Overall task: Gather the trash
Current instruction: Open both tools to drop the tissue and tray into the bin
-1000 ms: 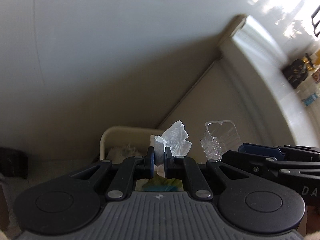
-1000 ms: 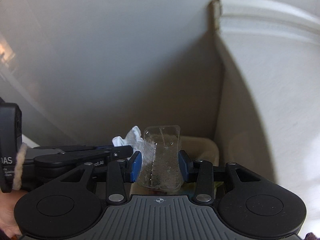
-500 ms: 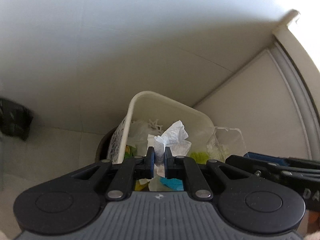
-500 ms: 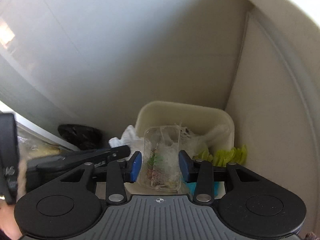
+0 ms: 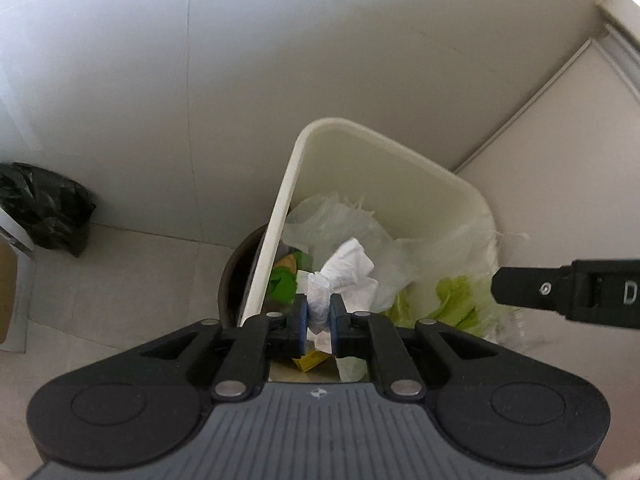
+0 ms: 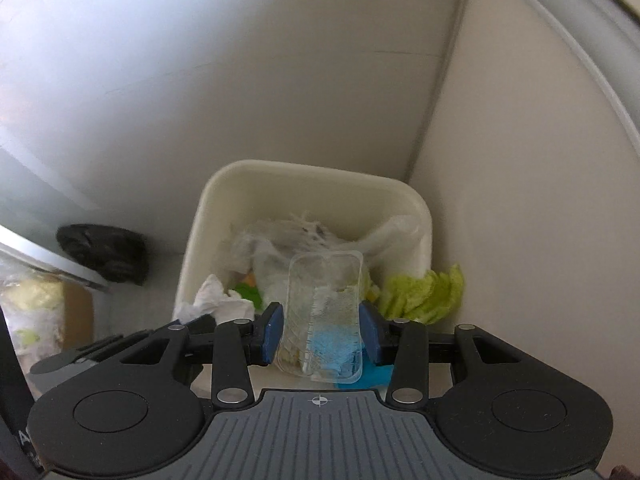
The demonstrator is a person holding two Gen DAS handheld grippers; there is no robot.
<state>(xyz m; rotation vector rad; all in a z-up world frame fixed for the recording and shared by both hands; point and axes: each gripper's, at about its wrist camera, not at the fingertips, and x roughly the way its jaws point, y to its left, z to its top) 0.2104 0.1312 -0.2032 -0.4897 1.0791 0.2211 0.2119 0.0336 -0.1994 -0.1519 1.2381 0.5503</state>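
The left gripper (image 5: 319,322) pinches a crumpled white paper tissue (image 5: 343,276) between nearly closed fingers. The right gripper (image 6: 320,334), fingers moderately apart, clamps a clear plastic tray (image 6: 324,312) by its sides. Just beyond both pairs of fingers stands the open cream plastic trash bin (image 6: 316,184), holding bags and green scraps.

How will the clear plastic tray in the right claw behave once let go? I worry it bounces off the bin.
The tray looks thin and see-through, so probably light and springy. It hangs over the bin, which is already heaped with bags, so it may settle on top rather than sink. Its smooth walls could slip from the pads.
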